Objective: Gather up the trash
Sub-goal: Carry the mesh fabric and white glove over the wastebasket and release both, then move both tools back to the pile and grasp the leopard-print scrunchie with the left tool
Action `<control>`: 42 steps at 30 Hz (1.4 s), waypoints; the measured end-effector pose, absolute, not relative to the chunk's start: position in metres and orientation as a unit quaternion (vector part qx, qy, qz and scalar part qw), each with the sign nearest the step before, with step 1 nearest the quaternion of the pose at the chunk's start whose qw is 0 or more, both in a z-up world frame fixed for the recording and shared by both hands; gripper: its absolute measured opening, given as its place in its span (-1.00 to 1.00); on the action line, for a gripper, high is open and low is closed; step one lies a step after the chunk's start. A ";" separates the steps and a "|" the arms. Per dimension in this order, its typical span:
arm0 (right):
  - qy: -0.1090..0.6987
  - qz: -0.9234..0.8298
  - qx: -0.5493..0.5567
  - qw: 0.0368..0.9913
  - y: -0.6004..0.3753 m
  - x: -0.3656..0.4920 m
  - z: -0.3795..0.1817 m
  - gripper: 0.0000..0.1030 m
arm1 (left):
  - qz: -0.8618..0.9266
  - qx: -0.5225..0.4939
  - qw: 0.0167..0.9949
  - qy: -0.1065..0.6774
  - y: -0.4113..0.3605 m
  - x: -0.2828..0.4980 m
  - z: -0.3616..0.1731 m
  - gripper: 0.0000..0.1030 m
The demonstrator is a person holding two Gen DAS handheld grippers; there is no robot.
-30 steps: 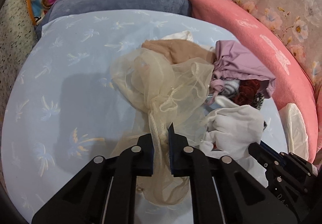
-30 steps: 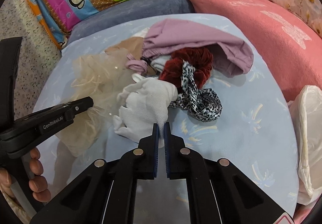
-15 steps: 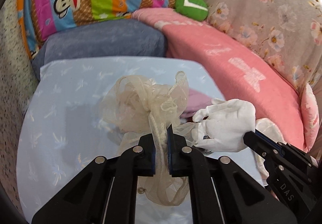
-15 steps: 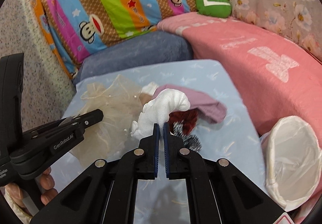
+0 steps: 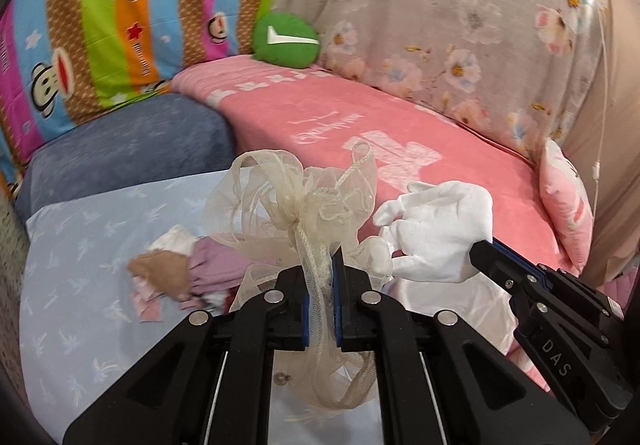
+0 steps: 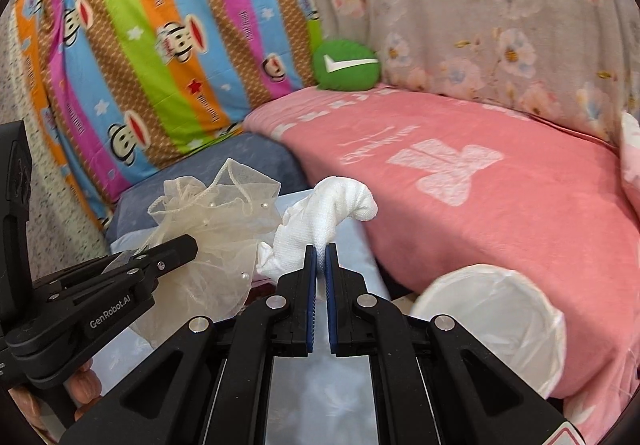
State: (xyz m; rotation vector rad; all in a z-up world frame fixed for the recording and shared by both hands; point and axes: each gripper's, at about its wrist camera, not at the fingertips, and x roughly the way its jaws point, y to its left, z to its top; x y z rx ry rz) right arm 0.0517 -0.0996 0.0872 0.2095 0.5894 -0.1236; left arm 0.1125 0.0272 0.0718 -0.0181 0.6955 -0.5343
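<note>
Clamping hard on both sides now: my left gripper [image 5: 320, 269] is pinched shut on the cream mesh pouch [image 5: 296, 205], which bunches up above the jaws at the centre of the left view and trails down between the arms. My right gripper [image 6: 320, 257] is squeezed onto the white glove [image 6: 320, 217], its knit cuff curling up over the jaw tips at mid-frame of the right view. From the left camera I see that same glove at centre right, just beside the pouch, both held clear of the pale blue sheet [image 5: 80, 265]. Down on that sheet, lower left of the left view, lie a tan cloth [image 5: 160, 269] and a lilac cloth [image 5: 216, 265], touching. A white-lined bin [image 6: 492, 317] sits lower right in the right view, against the pink blanket [image 6: 480, 185]. A green cushion [image 6: 346, 65] rests above it, by the striped monkey bedding [image 6: 160, 45].
</note>
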 end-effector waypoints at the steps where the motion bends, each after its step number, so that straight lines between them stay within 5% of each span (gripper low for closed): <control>1: 0.288 -0.068 0.107 0.949 -0.110 0.047 0.087 -0.92 | -0.266 -0.006 0.904 0.335 0.022 0.108 0.073 -0.86; 22: 0.304 -0.168 0.176 0.921 -0.244 -0.002 0.037 -0.89 | -0.371 0.046 0.854 0.362 -0.112 0.082 0.052 -0.80; 29: 0.305 -0.174 0.182 0.919 -0.249 -0.001 0.030 -0.85 | -0.359 0.047 0.863 0.352 -0.117 0.081 0.051 0.19; 35: 0.301 -0.176 0.182 0.919 -0.245 0.000 0.029 -0.50 | -0.348 0.048 0.869 0.348 -0.112 0.083 0.051 0.29; 42: 0.305 -0.168 0.170 0.922 -0.234 0.004 0.030 -0.34 | -0.325 0.039 0.876 0.355 -0.097 0.089 0.045 0.34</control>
